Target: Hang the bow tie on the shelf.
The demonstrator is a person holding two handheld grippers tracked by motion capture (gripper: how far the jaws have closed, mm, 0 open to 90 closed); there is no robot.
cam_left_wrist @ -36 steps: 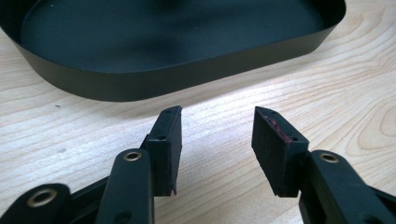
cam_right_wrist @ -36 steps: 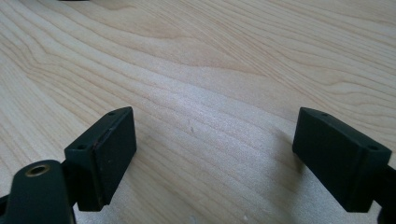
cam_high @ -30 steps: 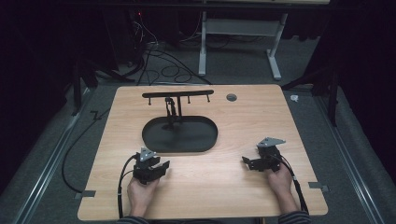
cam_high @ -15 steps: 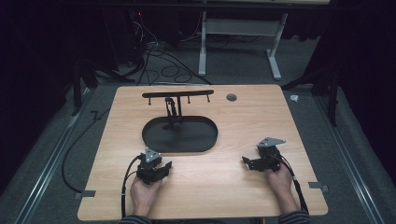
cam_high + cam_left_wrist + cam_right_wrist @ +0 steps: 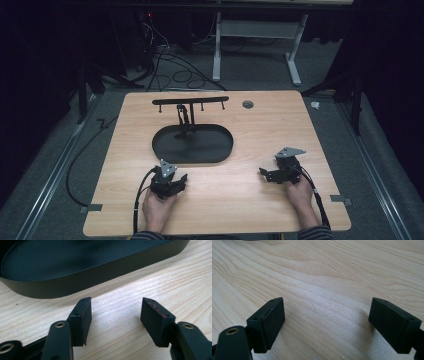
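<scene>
Near the black tray (image 5: 75, 282), left hand-held gripper (image 5: 116, 312) jaws apart, just opening, nothing between, right hand-held gripper (image 5: 327, 317) wide apart.

A black oval tray (image 5: 192, 145) with a hook rack (image 5: 190, 101) stands mid-tabletop (image 5: 260, 130) — the left hand-held gripper (image 5: 176, 181) sits just beside its near rim, the right hand-held gripper (image 5: 269, 174) well apart.

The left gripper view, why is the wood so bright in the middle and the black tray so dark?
In the left gripper view, light glares off the table just before the tray, whose black wall stays dull; the nearest gripper parts blur. In the high view, the table is lit while the room behind is almost black.
</scene>
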